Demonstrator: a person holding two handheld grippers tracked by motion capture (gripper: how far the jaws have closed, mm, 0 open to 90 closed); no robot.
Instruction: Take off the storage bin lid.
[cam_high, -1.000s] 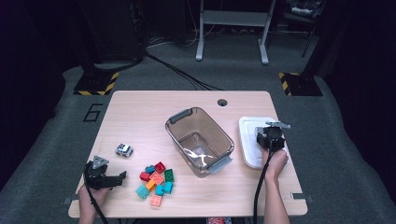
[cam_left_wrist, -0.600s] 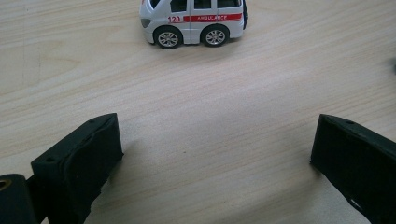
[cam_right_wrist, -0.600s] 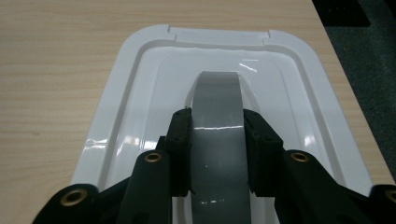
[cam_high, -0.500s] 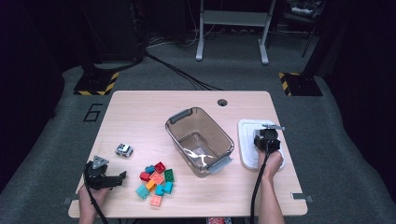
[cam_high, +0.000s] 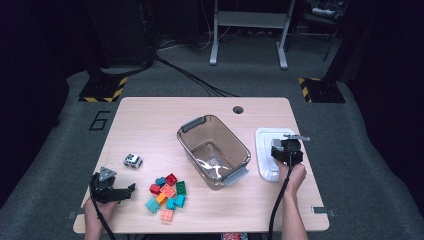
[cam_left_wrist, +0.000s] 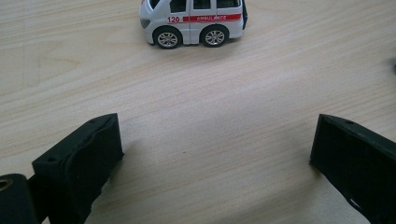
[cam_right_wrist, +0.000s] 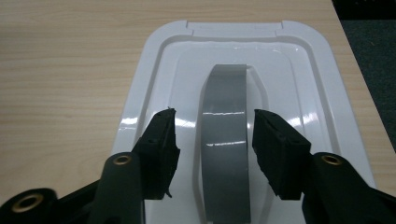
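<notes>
The white bin lid (cam_right_wrist: 233, 121) is seen lying flat at the right edge of the wooden table (cam_high: 150, 120), just beside the clear plastic bin (cam_high: 212, 150). The right gripper (cam_right_wrist: 215, 140) is held low over it, and its jaws have just been opening: they now stand apart on either side of the lid's raised grey handle (cam_right_wrist: 225, 154), with a gap left on each side and nothing pinched. The lid is judged to be light, stiff moulded plastic with a glossy, probably slippery face; its flat rim offers little, so the arched handle is where a hold would best be taken, squeezed across its narrow width.

The left gripper (cam_high: 111, 189) is rested near the table's front left corner, its jaws spread wide over bare wood, the toy ambulance (cam_left_wrist: 192, 21) well ahead of them.

By count: one lid, one bin, one ambulance, and about ten coloured building bricks (cam_high: 167, 194) heaped together, some overlapping.
</notes>
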